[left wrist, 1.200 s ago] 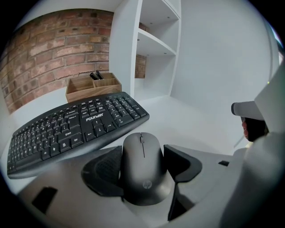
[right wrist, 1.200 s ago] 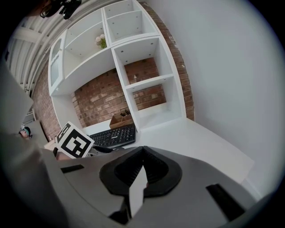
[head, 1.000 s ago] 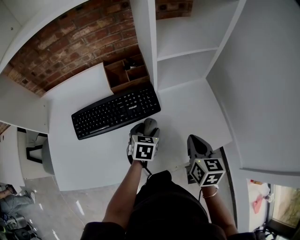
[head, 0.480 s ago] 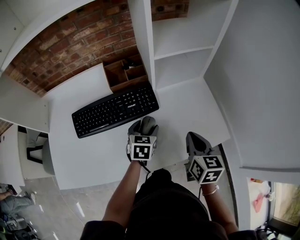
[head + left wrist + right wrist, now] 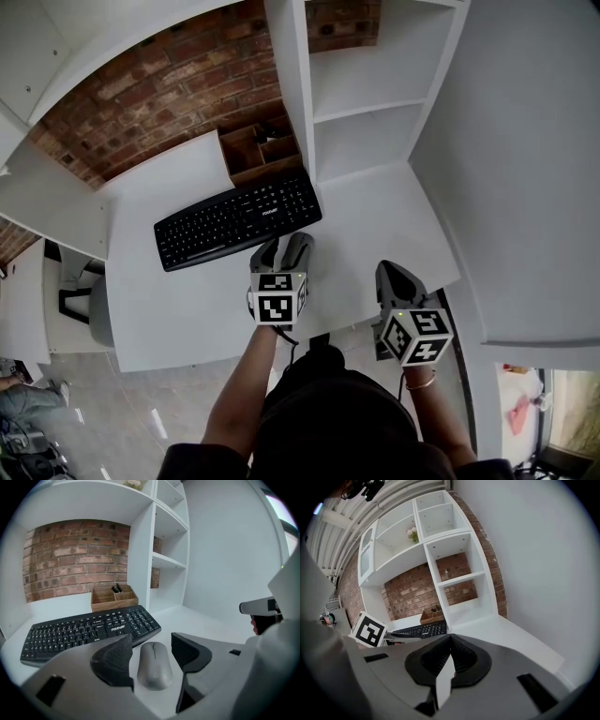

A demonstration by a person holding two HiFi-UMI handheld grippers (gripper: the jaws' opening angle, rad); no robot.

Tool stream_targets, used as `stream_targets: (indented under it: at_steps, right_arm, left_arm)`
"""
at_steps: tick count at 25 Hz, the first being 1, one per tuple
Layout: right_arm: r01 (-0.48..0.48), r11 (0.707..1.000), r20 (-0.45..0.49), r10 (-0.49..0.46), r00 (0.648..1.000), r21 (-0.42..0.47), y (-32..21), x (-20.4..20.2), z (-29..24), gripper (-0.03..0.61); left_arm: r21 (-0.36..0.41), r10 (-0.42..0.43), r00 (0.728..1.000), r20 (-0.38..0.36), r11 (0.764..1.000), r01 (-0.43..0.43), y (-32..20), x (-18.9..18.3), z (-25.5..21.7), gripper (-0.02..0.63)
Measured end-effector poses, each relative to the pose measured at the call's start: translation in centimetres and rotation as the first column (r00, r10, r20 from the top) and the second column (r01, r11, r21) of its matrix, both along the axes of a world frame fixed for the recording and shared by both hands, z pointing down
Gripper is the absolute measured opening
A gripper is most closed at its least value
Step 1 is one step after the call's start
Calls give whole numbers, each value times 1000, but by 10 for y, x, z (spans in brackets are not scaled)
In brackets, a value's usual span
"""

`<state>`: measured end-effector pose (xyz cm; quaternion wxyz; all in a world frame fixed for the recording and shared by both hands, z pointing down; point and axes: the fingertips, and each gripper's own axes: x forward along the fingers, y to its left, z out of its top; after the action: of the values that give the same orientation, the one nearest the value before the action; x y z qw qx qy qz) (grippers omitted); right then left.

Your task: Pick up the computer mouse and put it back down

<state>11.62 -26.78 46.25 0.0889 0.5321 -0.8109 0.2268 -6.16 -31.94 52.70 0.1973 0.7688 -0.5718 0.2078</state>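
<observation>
A grey computer mouse (image 5: 153, 667) lies flat on the white desk (image 5: 187, 300), just in front of the black keyboard (image 5: 89, 630). My left gripper (image 5: 150, 640) hovers above it, with the mouse showing in the gap between the two dark pads and neither pad touching it. Its jaws are closing. In the head view the left gripper (image 5: 284, 251) covers the mouse. My right gripper (image 5: 394, 277) hangs over the desk's front right edge. It is shut, pads together (image 5: 450, 639), with nothing in it.
The keyboard (image 5: 239, 222) lies at a slant across the desk. A wooden organiser (image 5: 261, 150) with pens stands behind it against the brick wall. A white shelf unit (image 5: 295, 94) rises right of it, and a white wall bounds the desk's right side.
Both grippers have risen a little, the left one more, lifting off the desk. The mouse has stayed on the desk.
</observation>
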Motion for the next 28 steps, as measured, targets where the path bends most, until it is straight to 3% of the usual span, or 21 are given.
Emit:
stream_targets:
  at_steps: [5, 9, 17, 28]
  right_arm:
    - [0, 999, 11, 0, 1000, 39, 4, 1, -14, 5]
    - [5, 998, 15, -6, 1000, 59, 9, 1, -23, 3]
    - [-1, 996, 28, -2, 1000, 89, 13, 6, -39, 3]
    - [-15, 989, 18, 12, 1000, 145, 20, 15, -58, 3]
  left_arm:
    - [74, 7, 1000, -13, 997, -6, 10, -1, -27, 199]
    - [140, 27, 998, -65, 990, -18, 20, 0, -53, 161]
    - [235, -5, 996, -93, 972, 27, 41, -11, -87, 28]
    - [291, -28, 990, -142, 954, 68, 71, -29, -110, 9]
